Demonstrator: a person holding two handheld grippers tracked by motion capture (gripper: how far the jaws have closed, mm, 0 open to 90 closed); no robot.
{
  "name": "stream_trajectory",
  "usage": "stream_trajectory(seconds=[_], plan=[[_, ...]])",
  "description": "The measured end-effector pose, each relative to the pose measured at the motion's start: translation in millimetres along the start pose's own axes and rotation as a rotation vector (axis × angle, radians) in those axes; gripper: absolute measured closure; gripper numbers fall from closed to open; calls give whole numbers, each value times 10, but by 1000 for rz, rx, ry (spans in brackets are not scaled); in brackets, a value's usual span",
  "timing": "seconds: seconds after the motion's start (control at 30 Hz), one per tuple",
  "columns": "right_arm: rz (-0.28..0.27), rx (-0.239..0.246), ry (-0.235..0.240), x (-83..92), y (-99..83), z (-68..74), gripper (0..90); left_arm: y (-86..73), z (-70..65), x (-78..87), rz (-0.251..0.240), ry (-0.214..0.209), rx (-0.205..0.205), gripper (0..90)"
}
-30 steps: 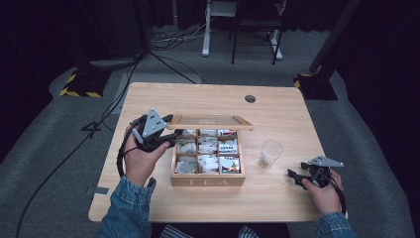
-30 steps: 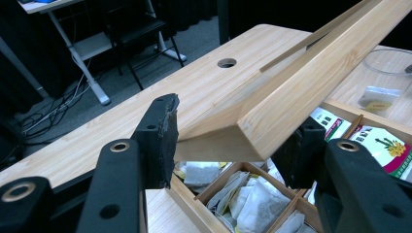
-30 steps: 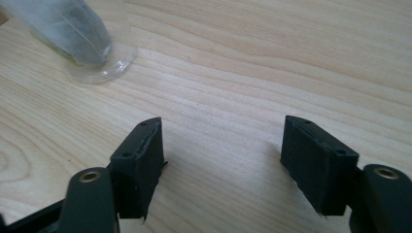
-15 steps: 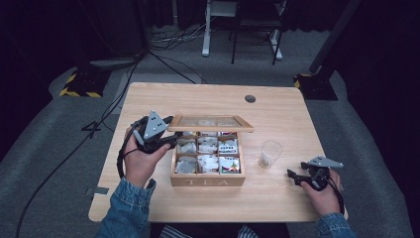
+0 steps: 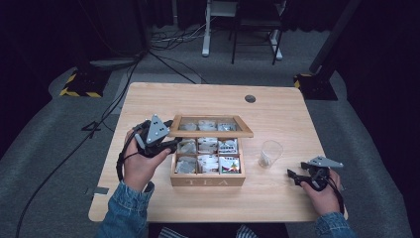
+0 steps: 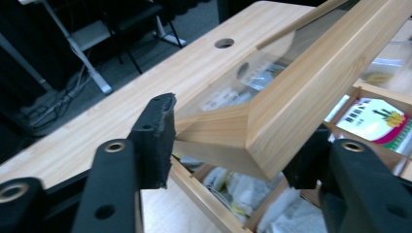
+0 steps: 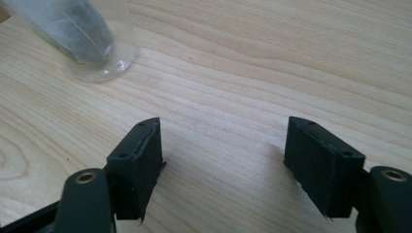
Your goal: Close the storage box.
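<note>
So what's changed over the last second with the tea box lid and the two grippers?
The left gripper has just been opening its jaws around the lid corner; a gap shows at one pad. The lid has swung a little lower over the tea box. The right gripper, open, and the plastic cup stayed put.

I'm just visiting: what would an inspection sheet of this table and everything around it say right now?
Surface: wooden table, round hole near the far edge.
Job's things: tea box, its glass-paned lid partly raised; sachets inside.
Clutter: clear plastic cup with a sachet in it.
Grippers: left gripper at the lid's corner, its jaws have just been opening; right gripper open, resting.
Cables: cables trail over the floor.
Surroundings: grey carpet, desk legs behind.
</note>
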State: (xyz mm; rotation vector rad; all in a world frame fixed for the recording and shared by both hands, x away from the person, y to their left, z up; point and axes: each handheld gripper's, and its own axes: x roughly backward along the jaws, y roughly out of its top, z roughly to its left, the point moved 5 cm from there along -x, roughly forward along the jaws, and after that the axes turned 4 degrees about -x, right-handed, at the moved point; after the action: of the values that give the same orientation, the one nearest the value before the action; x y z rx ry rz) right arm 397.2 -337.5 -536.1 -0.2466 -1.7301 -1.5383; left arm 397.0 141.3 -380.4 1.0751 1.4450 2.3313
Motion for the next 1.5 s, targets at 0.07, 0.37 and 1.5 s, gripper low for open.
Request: stream_trajectory(seconds=[0.07,0.37,1.5], plan=[[0,0,0,0,0,0,302,-22,-28,6,10,3,-15,444],[0,1,0,0,0,0,302,-60,-170,55,40,-31,-51,389],[2,6,3,0,-1,5,297,-262,-458,10,203,-120,-175,288]])
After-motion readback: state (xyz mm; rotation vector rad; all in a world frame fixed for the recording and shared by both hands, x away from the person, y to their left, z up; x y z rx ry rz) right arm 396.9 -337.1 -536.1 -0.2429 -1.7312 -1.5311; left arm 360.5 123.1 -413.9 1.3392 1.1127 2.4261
